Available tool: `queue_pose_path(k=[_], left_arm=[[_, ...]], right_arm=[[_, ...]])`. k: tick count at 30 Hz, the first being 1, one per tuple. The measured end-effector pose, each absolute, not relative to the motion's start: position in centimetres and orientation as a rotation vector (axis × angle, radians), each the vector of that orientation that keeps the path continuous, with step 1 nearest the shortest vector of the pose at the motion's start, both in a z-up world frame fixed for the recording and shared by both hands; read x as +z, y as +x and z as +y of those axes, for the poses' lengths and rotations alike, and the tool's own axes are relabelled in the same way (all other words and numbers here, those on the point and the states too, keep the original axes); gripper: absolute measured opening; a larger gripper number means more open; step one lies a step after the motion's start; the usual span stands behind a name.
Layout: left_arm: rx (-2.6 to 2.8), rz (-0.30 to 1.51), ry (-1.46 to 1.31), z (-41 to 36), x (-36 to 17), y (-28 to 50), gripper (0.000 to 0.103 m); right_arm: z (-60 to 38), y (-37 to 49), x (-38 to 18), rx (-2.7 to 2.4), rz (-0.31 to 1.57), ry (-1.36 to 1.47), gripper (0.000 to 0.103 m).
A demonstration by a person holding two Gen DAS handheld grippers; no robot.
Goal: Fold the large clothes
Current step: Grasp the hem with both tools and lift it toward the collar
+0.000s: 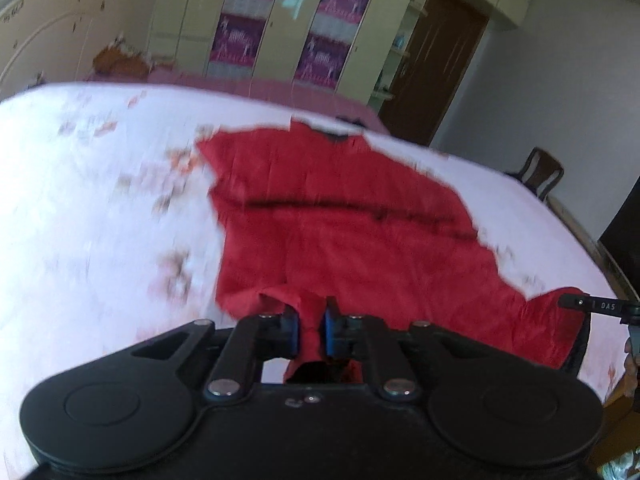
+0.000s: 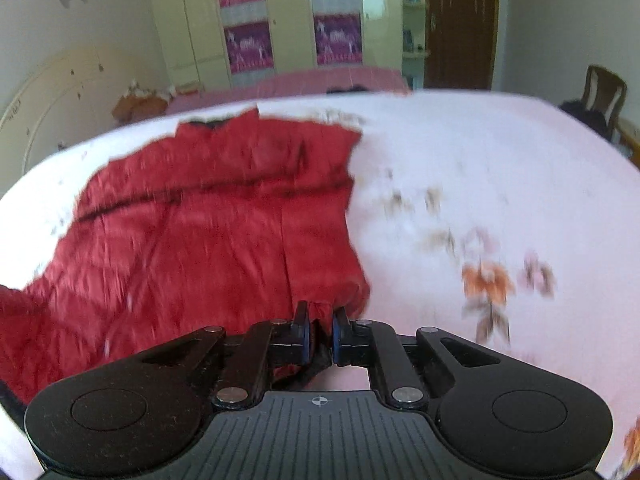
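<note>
A large red garment (image 1: 340, 224) lies spread on a white floral bedsheet (image 1: 80, 200), dark collar at the far end. My left gripper (image 1: 311, 322) is shut on a bunched bit of the garment's near hem at its left corner. My right gripper (image 2: 319, 330) is shut on the near hem at the right corner of the red garment (image 2: 208, 232). The right gripper's tip also shows at the right edge of the left wrist view (image 1: 600, 306). Both views are motion blurred.
The bedsheet (image 2: 500, 168) reaches far to the sides of the garment. Beyond the bed stand a wardrobe with purple panels (image 1: 248, 24), a brown door (image 1: 436, 64) and a wooden chair (image 2: 604, 96). A dark object (image 1: 624, 224) stands at the right.
</note>
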State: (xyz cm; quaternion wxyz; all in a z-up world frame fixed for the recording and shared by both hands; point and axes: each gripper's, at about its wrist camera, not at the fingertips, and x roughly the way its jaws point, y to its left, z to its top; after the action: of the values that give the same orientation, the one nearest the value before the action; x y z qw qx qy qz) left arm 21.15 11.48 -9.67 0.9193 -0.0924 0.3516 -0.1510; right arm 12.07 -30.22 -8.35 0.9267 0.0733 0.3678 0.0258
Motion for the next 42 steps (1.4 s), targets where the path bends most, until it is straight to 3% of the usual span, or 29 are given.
queue_pose_path(k=[19, 40, 42], left_arm=[[-0.176, 0.555, -0.127, 8.0, -6.1, 41.1, 0.011], [0.002, 0.651, -0.014, 5.8, -12.0, 58.4, 0.01], [0.016, 0.682, -0.002, 5.7, -12.8, 59.3, 0.015]], right_arm=[[-30.9, 35.1, -4.9, 0.041, 0.602, 0.156, 0.009], [-30.1, 56.3, -13.3, -0.006, 0.732, 0.103, 0.01], [-30.0, 57.1, -14.3, -0.006, 0.753, 0.092, 0.01]])
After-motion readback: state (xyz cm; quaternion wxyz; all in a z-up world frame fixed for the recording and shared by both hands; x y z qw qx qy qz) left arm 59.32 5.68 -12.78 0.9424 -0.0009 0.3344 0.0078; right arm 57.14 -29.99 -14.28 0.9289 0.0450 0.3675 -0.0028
